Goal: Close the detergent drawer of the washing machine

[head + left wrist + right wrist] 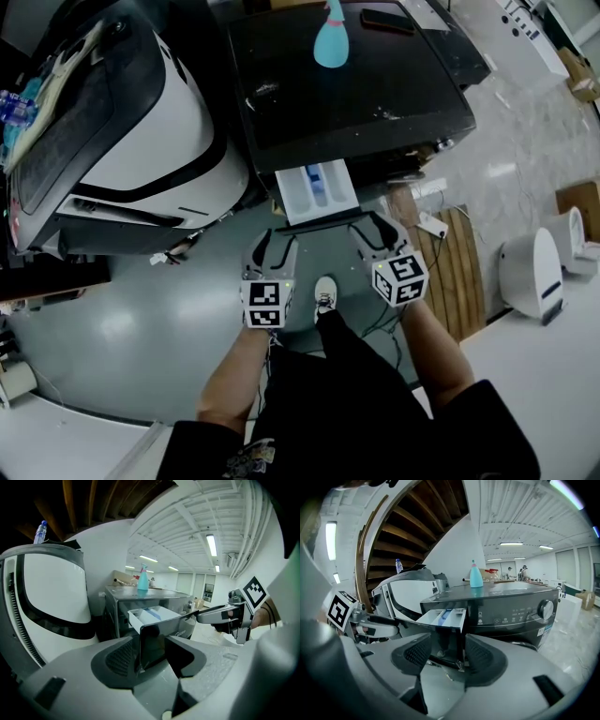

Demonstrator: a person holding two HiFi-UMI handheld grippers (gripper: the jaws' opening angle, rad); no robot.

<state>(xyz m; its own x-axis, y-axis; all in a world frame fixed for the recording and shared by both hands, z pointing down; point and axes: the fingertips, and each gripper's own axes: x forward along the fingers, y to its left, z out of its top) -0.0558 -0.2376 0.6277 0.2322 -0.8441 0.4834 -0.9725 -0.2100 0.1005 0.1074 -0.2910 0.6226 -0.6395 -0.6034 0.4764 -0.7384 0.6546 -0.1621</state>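
The dark washing machine (pixel 356 84) has its white detergent drawer (pixel 317 190) pulled out toward me, with a blue insert inside. My left gripper (pixel 274 246) hangs just in front of the drawer's left corner, jaws spread and nothing held. At the drawer's right corner my right gripper (pixel 375 234) is also open and empty. In the left gripper view the drawer's dark front panel (pixel 152 641) shows between the jaws of the left gripper (pixel 150 656), apart from the pads. The right gripper view has the drawer (pixel 443 617) beyond the open right gripper (pixel 447 656).
A large white machine (pixel 141 122) stands to the washer's left. A blue spray bottle (pixel 330 37) and a phone (pixel 386 21) sit on the washer top. A wooden pallet (pixel 450 262) and a white device (pixel 534 272) lie to the right. My shoe (pixel 325 295) is below the drawer.
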